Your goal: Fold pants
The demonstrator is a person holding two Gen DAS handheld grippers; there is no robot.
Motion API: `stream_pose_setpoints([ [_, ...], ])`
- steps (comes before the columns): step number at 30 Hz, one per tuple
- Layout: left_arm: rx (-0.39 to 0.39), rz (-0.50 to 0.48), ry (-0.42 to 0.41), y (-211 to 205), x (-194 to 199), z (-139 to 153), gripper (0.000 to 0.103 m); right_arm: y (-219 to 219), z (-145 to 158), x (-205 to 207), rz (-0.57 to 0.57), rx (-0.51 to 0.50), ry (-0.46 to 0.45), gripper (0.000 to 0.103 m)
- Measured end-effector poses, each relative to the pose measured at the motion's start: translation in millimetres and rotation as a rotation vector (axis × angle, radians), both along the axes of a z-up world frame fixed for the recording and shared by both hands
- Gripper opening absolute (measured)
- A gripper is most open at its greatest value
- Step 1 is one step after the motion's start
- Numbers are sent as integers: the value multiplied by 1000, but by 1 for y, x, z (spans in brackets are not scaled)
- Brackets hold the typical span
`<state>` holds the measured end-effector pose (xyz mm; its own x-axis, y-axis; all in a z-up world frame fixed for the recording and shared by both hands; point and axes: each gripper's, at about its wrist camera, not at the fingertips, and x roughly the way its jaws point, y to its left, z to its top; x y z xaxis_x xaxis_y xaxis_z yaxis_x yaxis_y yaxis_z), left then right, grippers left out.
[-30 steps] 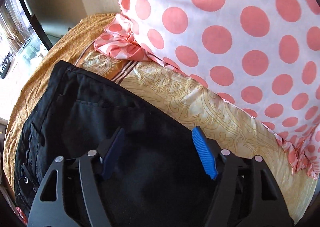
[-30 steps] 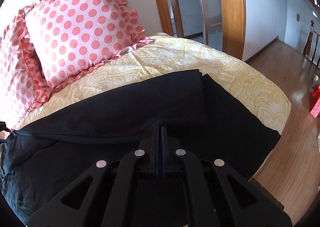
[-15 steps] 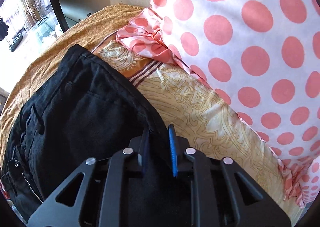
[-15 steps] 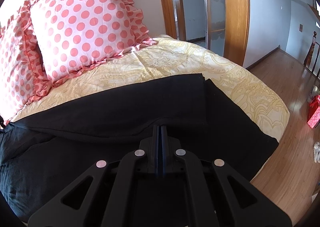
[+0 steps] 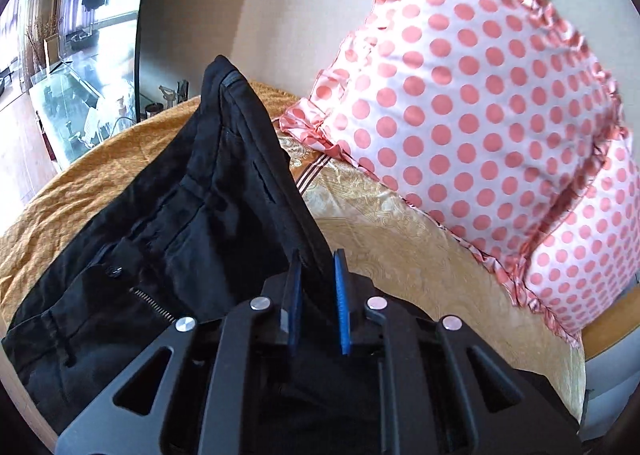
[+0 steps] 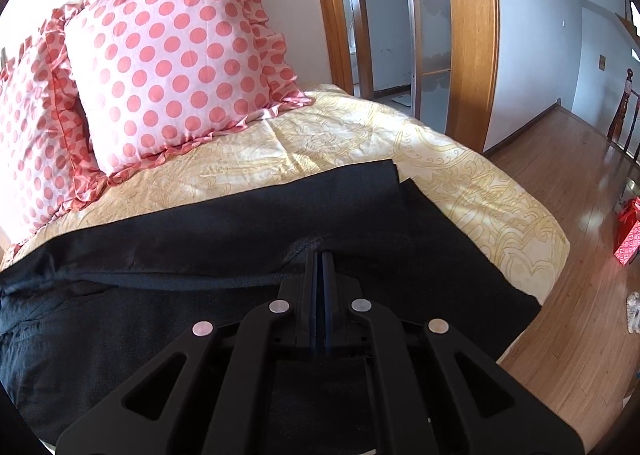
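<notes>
Folding is under way with the black pants (image 5: 168, 215) gripped at two places on the bed (image 6: 460, 183). In the left wrist view the left gripper (image 5: 316, 295) is seen nearly closed, its blue pads (image 5: 341, 307) pinching a raised ridge of fabric near the waistband, so that the waist end is lifted into a peak toward the upper centre of the frame; the zipper (image 5: 148, 301) and button (image 5: 116, 271) lie open at lower left. In the right wrist view the right gripper (image 6: 320, 275) is seen fully closed on a small pucker of cloth at the frame's centre, while the legs are spread flat across the lower half of the frame, their hems near the bed's right edge.

A slip is judged the main risk: only a thin fold is held on the right, and it could be pulled free if the two ends are drawn apart. The lifted waist could also sag unevenly and leave a skewed crease, or be brushed against the polka-dot pillow (image 5: 480, 115) close at the right of the frame
</notes>
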<state>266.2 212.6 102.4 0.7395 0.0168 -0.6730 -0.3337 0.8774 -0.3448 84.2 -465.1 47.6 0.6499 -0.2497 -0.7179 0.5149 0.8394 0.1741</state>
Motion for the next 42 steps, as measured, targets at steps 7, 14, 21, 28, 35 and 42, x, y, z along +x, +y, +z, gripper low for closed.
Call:
stream_pose_setpoints([
  [7, 20, 17, -110, 12, -108, 4, 14, -6, 20, -5, -19, -45, -43, 2],
  [14, 44, 65, -92, 20, -176, -16, 14, -9, 26, -20, -34, -83, -35, 2],
  [21, 72, 92, 33, 20, -197, -74, 15, -6, 2, -29, -5, -24, 71, 7],
  [28, 100, 141, -6, 21, -210, -77, 60, 30, 21, -56, 117, 17, -44, 75],
  [35, 99, 142, -39, 25, -216, -74, 73, 58, 8, -27, 339, 429, -102, 54],
  [42, 111, 117, -34, 23, -214, -78, 77, 71, -24, 7, 283, 536, -11, 50],
])
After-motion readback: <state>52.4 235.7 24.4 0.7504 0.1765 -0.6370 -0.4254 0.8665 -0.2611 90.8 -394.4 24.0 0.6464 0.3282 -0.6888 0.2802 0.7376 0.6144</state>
